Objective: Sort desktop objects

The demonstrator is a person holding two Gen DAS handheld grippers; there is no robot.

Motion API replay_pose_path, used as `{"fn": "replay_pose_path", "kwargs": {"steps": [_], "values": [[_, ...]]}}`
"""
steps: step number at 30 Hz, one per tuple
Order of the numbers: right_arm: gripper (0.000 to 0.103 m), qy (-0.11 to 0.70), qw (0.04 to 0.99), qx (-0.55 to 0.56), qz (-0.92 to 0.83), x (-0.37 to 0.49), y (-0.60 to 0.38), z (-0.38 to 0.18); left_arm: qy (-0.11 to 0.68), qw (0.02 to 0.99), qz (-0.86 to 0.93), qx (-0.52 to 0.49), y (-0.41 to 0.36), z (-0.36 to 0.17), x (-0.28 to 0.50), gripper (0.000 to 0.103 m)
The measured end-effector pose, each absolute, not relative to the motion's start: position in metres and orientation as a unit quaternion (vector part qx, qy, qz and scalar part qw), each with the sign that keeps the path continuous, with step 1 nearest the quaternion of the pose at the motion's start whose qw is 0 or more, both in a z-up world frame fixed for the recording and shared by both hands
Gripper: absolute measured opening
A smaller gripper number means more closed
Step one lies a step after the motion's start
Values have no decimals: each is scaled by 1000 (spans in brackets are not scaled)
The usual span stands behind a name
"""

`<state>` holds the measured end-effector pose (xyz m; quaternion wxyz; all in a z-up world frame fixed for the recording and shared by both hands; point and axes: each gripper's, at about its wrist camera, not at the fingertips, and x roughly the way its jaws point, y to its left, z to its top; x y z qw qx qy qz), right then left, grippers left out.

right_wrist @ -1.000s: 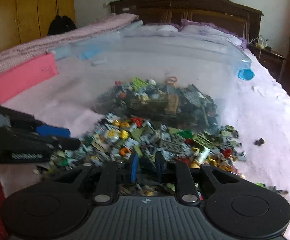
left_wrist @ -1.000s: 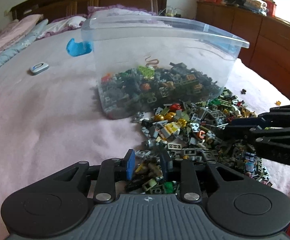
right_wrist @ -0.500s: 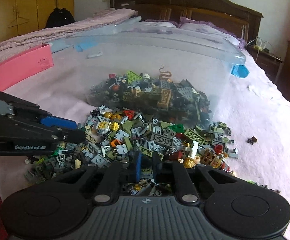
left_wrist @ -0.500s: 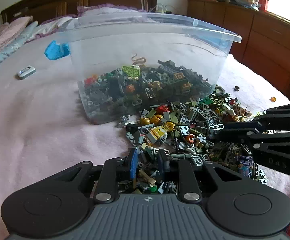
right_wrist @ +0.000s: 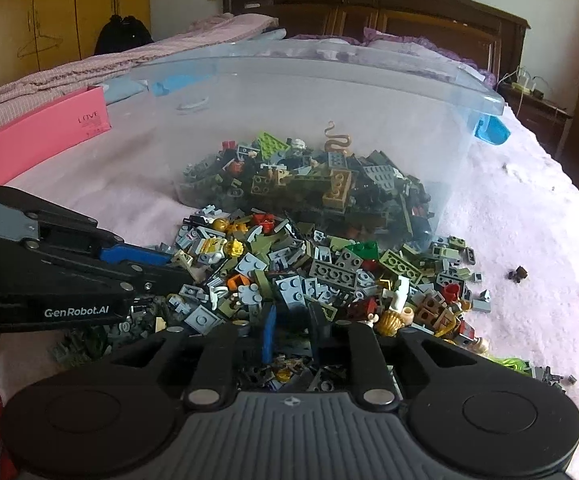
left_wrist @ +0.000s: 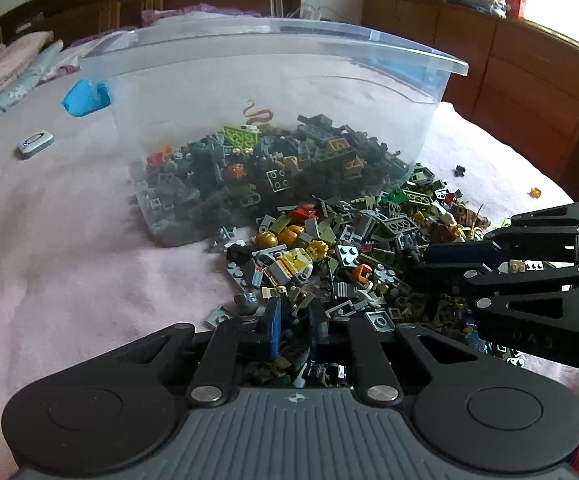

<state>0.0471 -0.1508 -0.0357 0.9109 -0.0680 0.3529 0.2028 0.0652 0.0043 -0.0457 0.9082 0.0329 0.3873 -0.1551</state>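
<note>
A pink bedspread [left_wrist: 57, 240] carries a clear plastic bin [left_wrist: 273, 80] lying tipped on its side, part-filled with mixed toy bricks. A pile of bricks [right_wrist: 329, 272], grey, olive, red and yellow, spills from the bin's mouth onto the bedspread. Only the right wrist view shows a pink box [right_wrist: 45, 132] left of the bin; only the left wrist view shows a small silver device [left_wrist: 36, 144] left of the bin. The left gripper [left_wrist: 295, 322] has just been closing and the right gripper [right_wrist: 293, 326] reopening slightly; both stand narrowly apart in the pile's near edge. Whether either grips a brick cannot be told.
</note>
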Motion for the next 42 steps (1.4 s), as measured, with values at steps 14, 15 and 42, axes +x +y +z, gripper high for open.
{"fn": "replay_pose_path", "kwargs": {"steps": [14,15,42], "values": [[16,349,912,-74,203,48,-149,-40,386,910,-149,33,7,-42,62,14],[16,348,912,-77,203,48,-148,-40,385,910,-148,31,8,-42,62,14],[12,303,930,-24,209,31,-156,-3,331,929,-166,15,7,2,47,10]]}}
